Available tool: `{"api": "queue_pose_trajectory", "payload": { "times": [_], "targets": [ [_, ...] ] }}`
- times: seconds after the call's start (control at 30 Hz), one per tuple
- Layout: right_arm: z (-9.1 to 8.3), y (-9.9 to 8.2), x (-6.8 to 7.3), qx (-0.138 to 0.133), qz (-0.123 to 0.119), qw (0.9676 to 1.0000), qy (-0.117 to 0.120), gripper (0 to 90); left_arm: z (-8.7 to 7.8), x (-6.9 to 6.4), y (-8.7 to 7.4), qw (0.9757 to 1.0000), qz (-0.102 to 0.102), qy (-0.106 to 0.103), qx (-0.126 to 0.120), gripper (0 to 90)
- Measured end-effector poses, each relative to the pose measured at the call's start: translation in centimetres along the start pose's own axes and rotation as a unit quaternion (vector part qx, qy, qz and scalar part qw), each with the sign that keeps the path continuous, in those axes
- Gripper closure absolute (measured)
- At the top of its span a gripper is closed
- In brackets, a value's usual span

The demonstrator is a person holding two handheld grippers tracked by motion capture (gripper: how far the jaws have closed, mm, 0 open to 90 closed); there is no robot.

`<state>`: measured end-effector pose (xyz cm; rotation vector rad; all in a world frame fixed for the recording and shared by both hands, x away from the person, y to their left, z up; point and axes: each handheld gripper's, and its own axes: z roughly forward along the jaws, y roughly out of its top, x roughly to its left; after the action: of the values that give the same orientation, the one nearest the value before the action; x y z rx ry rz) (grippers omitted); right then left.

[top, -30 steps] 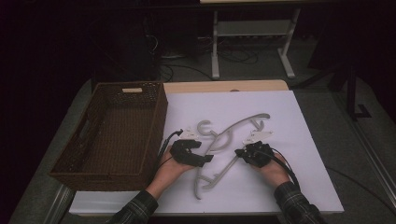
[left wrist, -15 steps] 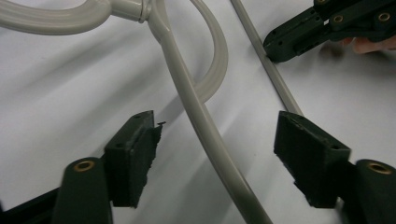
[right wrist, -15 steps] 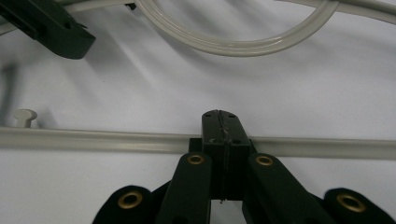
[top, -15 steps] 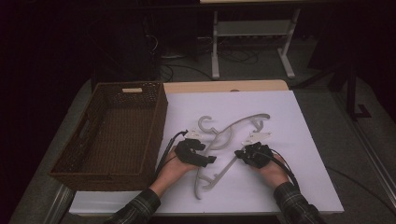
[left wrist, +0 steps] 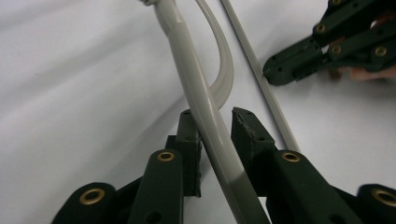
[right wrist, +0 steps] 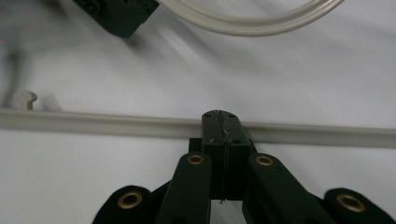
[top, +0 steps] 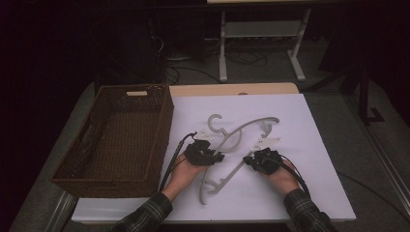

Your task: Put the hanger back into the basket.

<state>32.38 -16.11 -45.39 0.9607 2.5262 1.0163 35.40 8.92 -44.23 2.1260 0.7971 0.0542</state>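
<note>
Now left gripper astride hanger, basket beside

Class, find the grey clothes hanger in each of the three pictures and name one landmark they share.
High view: the hanger lies mid-sheet between the two grippers, right of the basket.
Left gripper view: its curved arm runs up between the open jaws.
Right gripper view: its straight bar crosses left to right at the shut jaw tips.
Shared landmark: the white sheet.

One grey hanger, one wicker basket, one white sheet, and two grippers.
</note>
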Motion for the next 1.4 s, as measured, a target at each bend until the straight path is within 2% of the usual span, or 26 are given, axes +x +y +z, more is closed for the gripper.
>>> {"api": "queue_pose_trajectory", "payload": {
  "times": [0.13,0.3,0.33,0.47,0.5,0.53,0.6,0.7,0.87,0.97,1.0,1.03,1.23,1.27,1.3,1.37,1.4],
  "targets": [
    [0.0,0.0,0.1,-0.002,-0.001,1.0000,0.004,89.5,-0.4,0.0,0.2,0.9999,-0.006,0.003,-0.008,76.1],
    [-0.9,0.2,0.4,-0.023,0.001,0.9997,0.012,83.4,-1.3,-0.1,0.6,0.9996,-0.012,0.004,-0.024,77.8],
    [-1.6,0.2,0.4,-0.035,0.007,0.9993,0.012,77.6,-1.8,-0.3,0.8,0.9995,-0.005,0.011,-0.029,77.9],
    [-3.2,-0.3,0.2,-0.052,0.019,0.9984,0.013,60.6,-2.3,-0.5,1.0,0.9993,-0.009,0.010,-0.036,78.7],
    [-3.2,-0.3,0.2,-0.052,0.019,0.9984,0.013,60.6,-2.3,-0.5,1.0,0.9993,-0.009,0.010,-0.036,79.4],
    [-3.9,-0.7,0.1,-0.051,0.026,0.9983,0.009,48.5,-2.7,-0.5,1.2,0.9991,-0.011,0.009,-0.040,80.1],
    [-4.4,-1.0,0.1,-0.056,0.030,0.9980,0.003,40.8,-3.0,-0.7,1.5,0.9993,-0.006,0.010,-0.035,80.9],
    [-5.2,-1.4,-0.1,-0.068,0.041,0.9968,-0.009,34.8,-3.6,-0.9,1.9,0.9990,-0.008,0.011,-0.042,81.0],
    [-6.7,-2.2,0.0,-0.081,0.049,0.9953,-0.022,29.8,-4.3,-0.8,2.6,0.9987,-0.013,0.019,-0.045,81.0],
    [-7.3,-2.7,0.1,-0.085,0.049,0.9949,-0.023,28.9,-5.3,-0.9,3.5,0.9984,-0.016,0.024,-0.048,81.0],
    [-7.9,-3.2,0.1,-0.089,0.050,0.9944,-0.027,28.8,-6.2,-1.1,4.1,0.9980,-0.015,0.031,-0.053,81.0],
    [-7.9,-3.2,0.1,-0.089,0.050,0.9944,-0.027,28.8,-6.2,-1.1,4.1,0.9980,-0.015,0.031,-0.053,81.0],
    [-8.7,-4.4,-0.2,-0.092,0.055,0.9937,-0.032,28.5,-9.8,-1.3,6.3,0.9972,-0.005,0.040,-0.063,81.0],
    [-8.7,-4.5,-0.2,-0.091,0.057,0.9937,-0.031,28.5,-11.0,-1.1,6.9,0.9970,-0.006,0.037,-0.067,81.0],
    [-8.7,-4.5,-0.2,-0.091,0.057,0.9937,-0.031,28.5,-11.0,-1.1,6.9,0.9970,-0.006,0.037,-0.067,81.0],
    [-8.7,-4.5,-0.2,-0.091,0.058,0.9937,-0.030,28.5,-12.3,-0.8,7.5,0.9967,-0.005,0.040,-0.070,81.0],
    [-8.7,-4.5,-0.3,-0.091,0.058,0.9937,-0.031,28.4,-13.7,-0.4,7.8,0.9965,-0.006,0.042,-0.072,81.0]
  ]
}}
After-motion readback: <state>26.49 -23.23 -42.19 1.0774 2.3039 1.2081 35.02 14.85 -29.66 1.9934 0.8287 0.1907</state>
